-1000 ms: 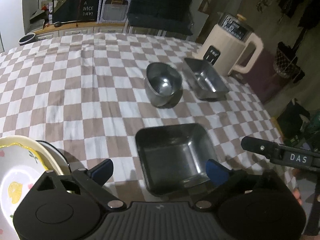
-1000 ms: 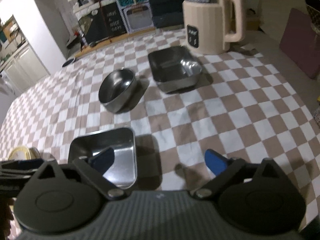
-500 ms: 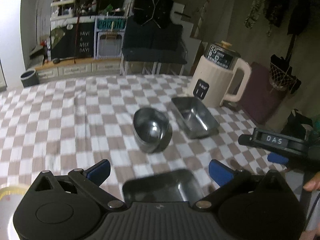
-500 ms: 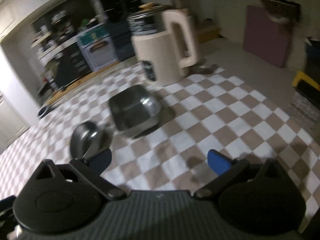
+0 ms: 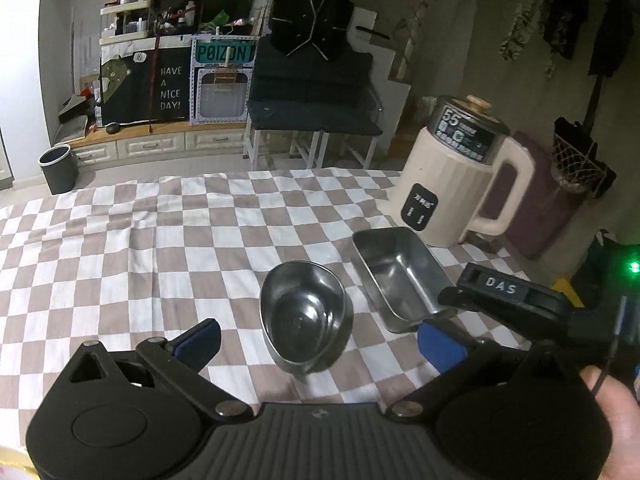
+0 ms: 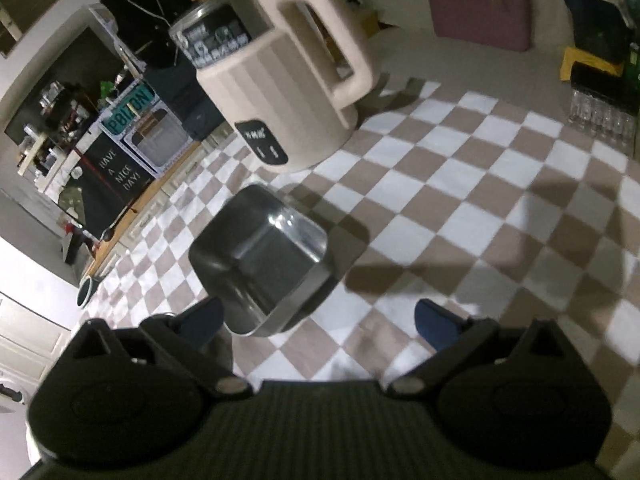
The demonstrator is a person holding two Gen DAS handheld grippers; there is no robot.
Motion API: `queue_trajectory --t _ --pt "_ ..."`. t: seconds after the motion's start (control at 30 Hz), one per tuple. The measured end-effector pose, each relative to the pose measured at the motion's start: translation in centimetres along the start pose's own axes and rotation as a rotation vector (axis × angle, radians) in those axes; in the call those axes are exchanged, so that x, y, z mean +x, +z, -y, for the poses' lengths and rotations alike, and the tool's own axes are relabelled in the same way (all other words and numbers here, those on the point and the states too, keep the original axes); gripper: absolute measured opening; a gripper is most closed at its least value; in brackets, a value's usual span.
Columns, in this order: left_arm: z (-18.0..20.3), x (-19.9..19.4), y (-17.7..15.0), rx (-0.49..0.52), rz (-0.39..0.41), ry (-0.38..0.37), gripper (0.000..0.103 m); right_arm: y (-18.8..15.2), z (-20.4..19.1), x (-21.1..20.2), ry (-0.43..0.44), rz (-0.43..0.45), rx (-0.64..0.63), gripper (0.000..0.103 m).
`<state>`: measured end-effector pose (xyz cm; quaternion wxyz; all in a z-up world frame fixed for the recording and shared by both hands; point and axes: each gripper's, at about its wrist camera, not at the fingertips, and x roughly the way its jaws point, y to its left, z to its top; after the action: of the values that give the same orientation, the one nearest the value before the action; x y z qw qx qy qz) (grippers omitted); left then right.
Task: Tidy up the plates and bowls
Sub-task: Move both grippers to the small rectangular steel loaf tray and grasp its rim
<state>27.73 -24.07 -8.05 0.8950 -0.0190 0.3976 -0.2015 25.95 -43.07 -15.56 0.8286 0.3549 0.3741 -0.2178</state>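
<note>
Both of your grippers are empty right now. The left gripper (image 5: 318, 338) has its fingers (image 5: 198, 338) spread wide, with the round steel bowl (image 5: 304, 316) sitting in the gap ahead of them but not between the pads. The right gripper (image 6: 316, 322) is equally wide open, hanging over the checked cloth (image 6: 460, 184) with its left pad near the rectangular steel dish (image 6: 260, 256).

On the desk (image 5: 120, 240), the round bowl stands toward the right side, well in from the far edge. The rectangular dish lies just beside it, nearer the right edge, and the cream kettle (image 5: 456, 184) stands behind that dish at the far right corner. From the left wrist view your right gripper shows with its "DAS" label above the near end of the rectangular dish.

Expect both steel pieces to be light, stiff and slick. They will not break, but thin polished walls slide easily out of rubber pads, and the bowl already looks tipped on the soft cloth, so a nudge could rock or skate it. Take each one by the rim, one finger inside and one outside the wall, and close firmly before lifting. On the rectangular dish, a straight long side gives flatter contact than a rounded corner. On the round bowl, pinch the near rim squarely, since the curve gives the pads little to bite on. Nesting steel into steel will clatter and slip, so lower gently.
</note>
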Motion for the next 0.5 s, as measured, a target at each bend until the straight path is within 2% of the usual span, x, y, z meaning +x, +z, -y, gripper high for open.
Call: queue_trajectory --t 0.07,0.13,0.23,0.47,0.5 --pt "-0.1 0.7 0.4 0.002 -0.008 0.006 0.103 0.1 -0.4 1.2 0.007 -0.012 0.002 0.097" --pt "0.0 1.2 0.6 0.009 -0.006 0.007 0.103 0.3 -0.5 2.1 -0.002 -0.028 -0.002 0.089" --pt "0.3 2.0 1.2 0.015 0.013 0.010 0.103 0.1 -0.5 2.4 -0.002 -0.046 -0.018 0.079" --pt "1.3 4.0 2.7 0.018 0.059 0.001 0.103 0.4 -0.1 2.8 0.020 -0.084 -0.049 0.067" --pt "1.5 4.2 2.9 0.031 0.071 0.003 0.103 0.6 0.0 2.6 0.026 -0.079 -0.058 0.061"
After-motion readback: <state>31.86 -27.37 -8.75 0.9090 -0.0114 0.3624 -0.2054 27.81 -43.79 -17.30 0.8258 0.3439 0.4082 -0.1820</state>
